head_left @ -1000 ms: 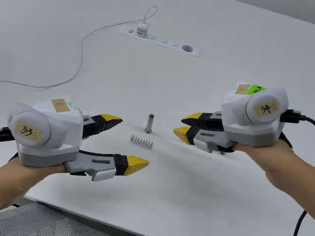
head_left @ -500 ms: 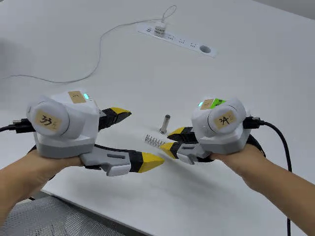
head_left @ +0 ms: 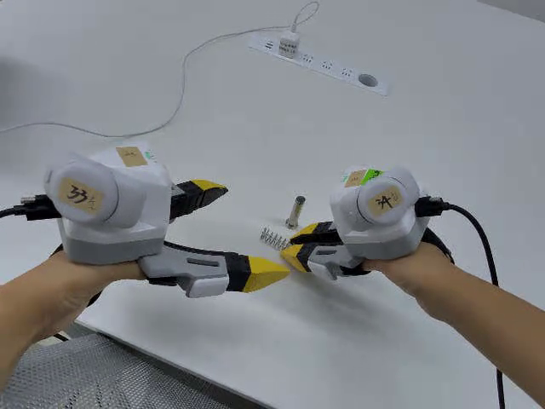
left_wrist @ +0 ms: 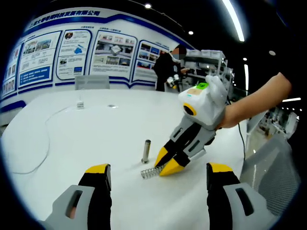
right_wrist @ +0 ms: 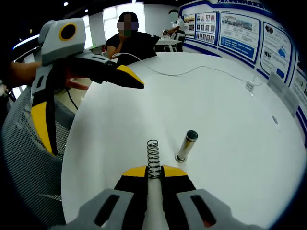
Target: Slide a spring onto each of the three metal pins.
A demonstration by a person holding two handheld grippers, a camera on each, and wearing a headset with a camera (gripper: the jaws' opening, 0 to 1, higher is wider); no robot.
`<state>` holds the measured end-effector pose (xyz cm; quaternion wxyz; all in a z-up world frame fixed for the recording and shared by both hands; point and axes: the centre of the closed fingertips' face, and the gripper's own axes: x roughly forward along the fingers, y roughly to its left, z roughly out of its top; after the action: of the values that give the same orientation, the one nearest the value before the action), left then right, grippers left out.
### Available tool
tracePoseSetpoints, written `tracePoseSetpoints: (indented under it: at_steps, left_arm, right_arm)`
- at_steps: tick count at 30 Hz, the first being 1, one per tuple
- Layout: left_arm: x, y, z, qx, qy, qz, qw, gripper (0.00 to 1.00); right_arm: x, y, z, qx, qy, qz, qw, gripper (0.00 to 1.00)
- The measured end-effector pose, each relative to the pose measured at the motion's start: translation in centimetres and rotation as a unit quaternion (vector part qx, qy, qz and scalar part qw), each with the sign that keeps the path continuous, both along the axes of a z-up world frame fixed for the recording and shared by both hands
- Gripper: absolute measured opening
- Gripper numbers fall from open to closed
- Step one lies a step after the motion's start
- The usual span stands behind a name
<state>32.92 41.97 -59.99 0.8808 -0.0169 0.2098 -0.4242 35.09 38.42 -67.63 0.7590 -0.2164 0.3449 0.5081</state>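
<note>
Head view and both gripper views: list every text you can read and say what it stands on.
"33": left cap sticker, on the left gripper.
"3A": right cap sticker, on the right gripper.
Top stickers on both grippers and wall posters: too small or blurred to read.

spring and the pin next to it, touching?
Apart. The right gripper view shows a strip of bare table between the spring, lying flat, and the base of the upright pin.
</note>
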Motion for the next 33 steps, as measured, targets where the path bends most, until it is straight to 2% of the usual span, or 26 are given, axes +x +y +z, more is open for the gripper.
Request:
tracePoseSetpoints:
  at_steps: [3,5,7,12,15,17,18,21,24,26,29,33]
  left_arm:
    - [0.0,0.1,-0.1,0.0,0.002,0.003,1.0,0.83]
    - [0.0,0.0,-0.2,0.002,0.002,0.0,1.0,0.82]
    - [-0.2,-0.2,-0.2,0.003,0.002,-0.005,1.0,0.82]
    - [-0.5,-1.0,0.1,-0.02,0.007,-0.016,0.9996,0.77]
    - [-0.7,-1.3,0.3,-0.025,0.002,-0.027,0.9993,0.73]
    - [-0.9,-1.6,0.4,-0.033,0.003,-0.032,0.9989,0.71]
    - [-1.0,-1.7,0.3,-0.032,0.004,-0.034,0.9989,0.69]
    - [-1.6,-2.3,0.2,-0.02,-0.006,-0.052,0.9985,0.62]
    - [-1.9,-3.0,0.8,-0.034,-0.01,-0.064,0.9973,0.54]
    - [-2.0,-3.3,1.2,-0.039,-0.014,-0.072,0.9966,0.49]
    - [-2.2,-3.9,1.4,-0.025,-0.022,-0.093,0.9951,0.44]
    - [-2.5,-4.4,1.9,-0.003,-0.034,-0.125,0.9916,0.35]
  right_arm:
    - [-0.3,-0.2,0.0,-0.009,-0.005,0.002,0.9999,0.11]
    - [-0.5,-0.5,0.1,-0.024,-0.02,0.018,0.9993,0.11]
    - [-0.8,-0.7,0.6,-0.022,-0.022,0.021,0.9993,0.1]
    - [-1.2,-1.2,2.5,-0.011,-0.038,0.028,0.9988,0.1]
    - [-1.6,-1.5,3.8,-0.002,-0.049,0.039,0.998,0.1]
    - [-1.6,-1.6,4.6,-0.005,-0.084,0.063,0.9945,0.1]
    - [-2.0,-1.7,4.9,-0.008,-0.093,0.079,0.9925,0.1]
    - [-2.8,-1.8,5.8,0.003,-0.102,0.096,0.9902,0.1]
    - [-3.5,-1.7,6.7,0.012,-0.11,0.11,0.9877,0.1]
    - [-3.9,-1.8,6.9,0.007,-0.116,0.122,0.9858,0.1]
    - [-4.4,-1.8,7.2,0.007,-0.121,0.134,0.9835,0.1]
    - [-5.1,-1.8,7.7,0.005,-0.138,0.16,0.9775,0.1]
